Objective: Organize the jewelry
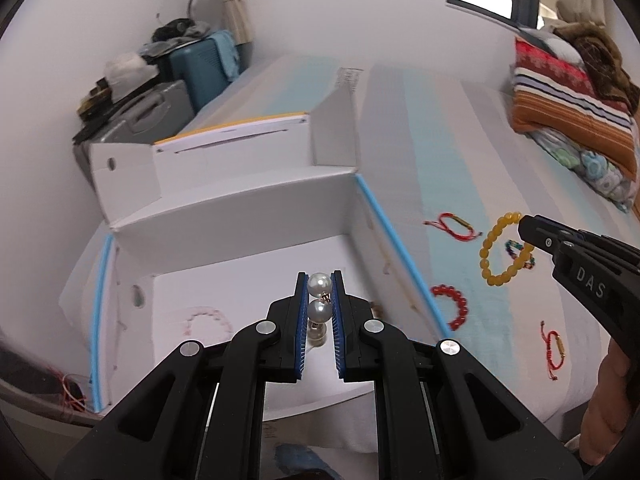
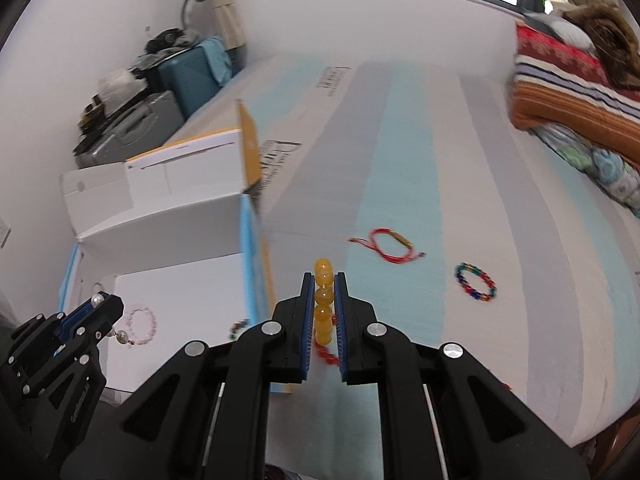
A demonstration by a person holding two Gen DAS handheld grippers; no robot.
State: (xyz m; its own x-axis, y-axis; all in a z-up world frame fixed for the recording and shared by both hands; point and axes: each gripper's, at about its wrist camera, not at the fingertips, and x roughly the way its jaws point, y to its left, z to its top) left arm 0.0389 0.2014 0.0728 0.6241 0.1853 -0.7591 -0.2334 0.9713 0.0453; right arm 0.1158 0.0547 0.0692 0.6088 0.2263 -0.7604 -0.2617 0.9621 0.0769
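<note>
My left gripper (image 1: 320,284) is shut on a string of white pearls (image 1: 320,309) and holds it over the open white box (image 1: 248,216). A pale pink bead bracelet (image 1: 208,320) lies on the box floor. My right gripper (image 2: 324,284) is shut on a yellow bead bracelet (image 2: 323,300), which hangs lifted above the striped bedspread in the left wrist view (image 1: 500,252). On the bed lie a red cord bracelet (image 2: 390,245), a multicoloured bead bracelet (image 2: 476,282) and a red bead bracelet (image 1: 454,304).
The box has raised flaps and blue-edged walls (image 1: 400,240). Another red cord bracelet (image 1: 554,348) lies near the bed's front edge. Folded blankets (image 1: 572,108) are stacked at the far right. Suitcases (image 1: 192,68) stand by the wall behind the box.
</note>
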